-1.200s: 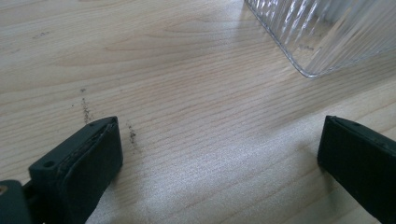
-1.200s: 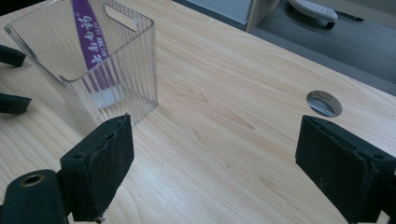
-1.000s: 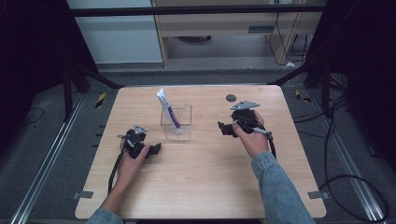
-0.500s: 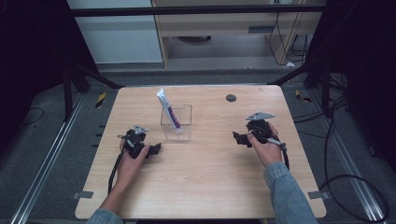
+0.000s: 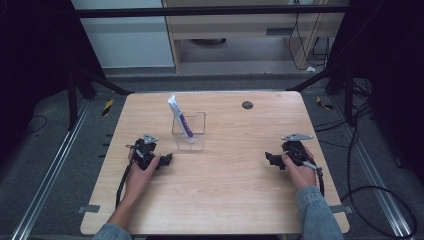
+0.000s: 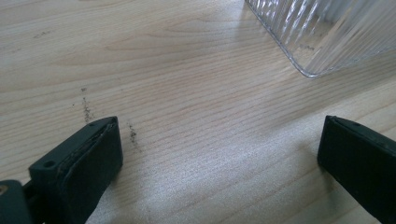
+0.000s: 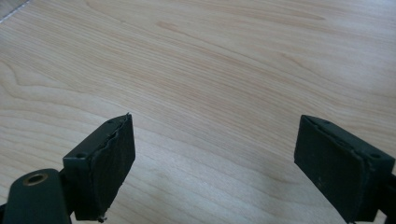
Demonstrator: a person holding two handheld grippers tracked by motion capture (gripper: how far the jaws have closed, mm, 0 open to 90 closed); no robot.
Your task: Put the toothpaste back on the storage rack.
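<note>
**Both grippers low on the tabletop, fingers apart, nothing held**

From the high view I have the left gripper resting low on the wooden tabletop, near its left edge, with the person's hand wrapped around its body and the cable trailing back toward the near edge. Its fingers stand wide apart in the left gripper view, with bare wood grain and a few dark specks between them. Nothing is gripped.

Just beyond those fingers, up and to the right in that view, I see the ribbed corner of the clear container. In the high view the clear container sits on the tabletop toward the middle, slightly left of centre, close to the left gripper but not touching it. A white and purple tube stands inside it, leaning with its upper end tilted to the left and poking above the rim.

The right gripper is over by the right side of the tabletop, well apart from the container, with the grey plate on top and the person's hand behind it. Its fingers are also spread wide in the right gripper view, with plain wood between them.

A small dark round spot lies on the far part of the tabletop, right of the container.
</note>
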